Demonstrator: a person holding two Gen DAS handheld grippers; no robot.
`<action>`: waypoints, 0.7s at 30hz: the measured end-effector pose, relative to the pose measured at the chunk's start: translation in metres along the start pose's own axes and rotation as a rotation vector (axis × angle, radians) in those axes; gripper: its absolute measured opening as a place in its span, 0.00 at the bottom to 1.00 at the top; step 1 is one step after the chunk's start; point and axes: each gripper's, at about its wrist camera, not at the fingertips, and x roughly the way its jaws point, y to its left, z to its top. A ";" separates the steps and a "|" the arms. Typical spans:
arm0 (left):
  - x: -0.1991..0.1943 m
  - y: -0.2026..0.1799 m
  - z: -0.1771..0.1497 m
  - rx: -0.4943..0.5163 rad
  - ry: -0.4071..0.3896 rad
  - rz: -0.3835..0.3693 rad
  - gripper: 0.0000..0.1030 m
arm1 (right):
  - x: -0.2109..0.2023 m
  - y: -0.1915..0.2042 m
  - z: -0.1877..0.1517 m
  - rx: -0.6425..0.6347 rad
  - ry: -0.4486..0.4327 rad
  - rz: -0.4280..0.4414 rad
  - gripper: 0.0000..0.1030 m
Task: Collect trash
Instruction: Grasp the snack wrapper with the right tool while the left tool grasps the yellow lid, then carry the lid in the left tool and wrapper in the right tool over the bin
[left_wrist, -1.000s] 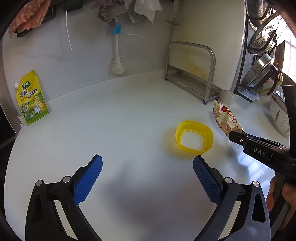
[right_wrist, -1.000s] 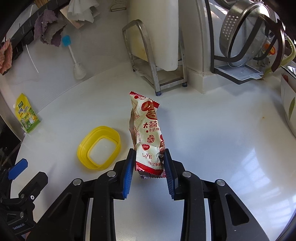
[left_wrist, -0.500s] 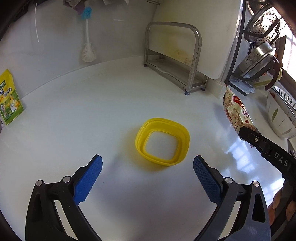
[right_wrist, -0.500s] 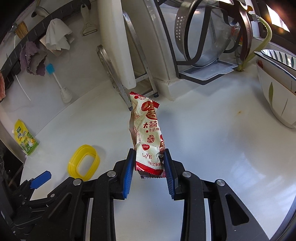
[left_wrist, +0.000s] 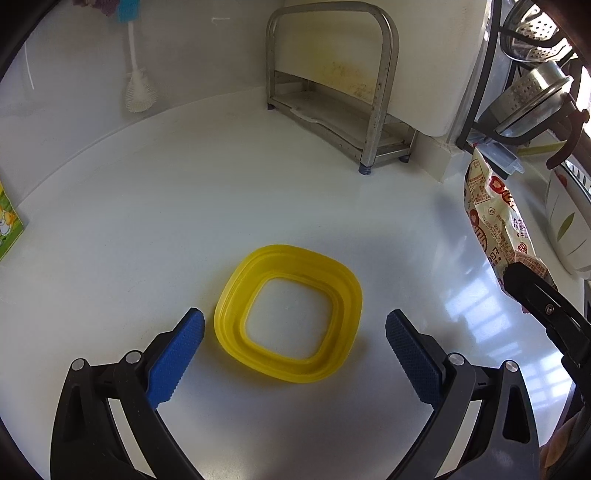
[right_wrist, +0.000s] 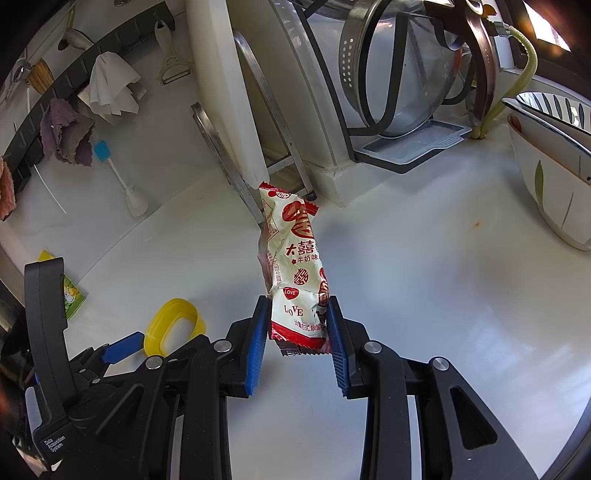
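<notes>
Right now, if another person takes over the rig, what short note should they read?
Right hand-held gripper: shut on the snack wrapper, held above the white counter.
Left hand-held gripper: open, empty, its blue pads either side of the yellow ring, not touching.
Done: wrapper picked up.
Left: pick up the ring, probably next; no bin is in view.

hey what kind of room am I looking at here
Most likely a home kitchen counter: a metal colander sits in a dish rack, a bottle brush leans on the wall, and cleaning cloths hang from a rail.
</notes>
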 end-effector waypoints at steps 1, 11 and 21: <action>0.001 -0.002 0.001 0.010 -0.001 0.008 0.93 | 0.000 0.000 0.000 -0.003 0.001 -0.002 0.30; 0.002 0.000 0.000 0.006 0.000 -0.031 0.69 | 0.001 0.004 0.000 -0.016 0.003 -0.008 0.30; -0.030 0.019 -0.013 0.000 -0.113 0.037 0.68 | -0.003 0.006 -0.005 -0.024 0.000 -0.009 0.30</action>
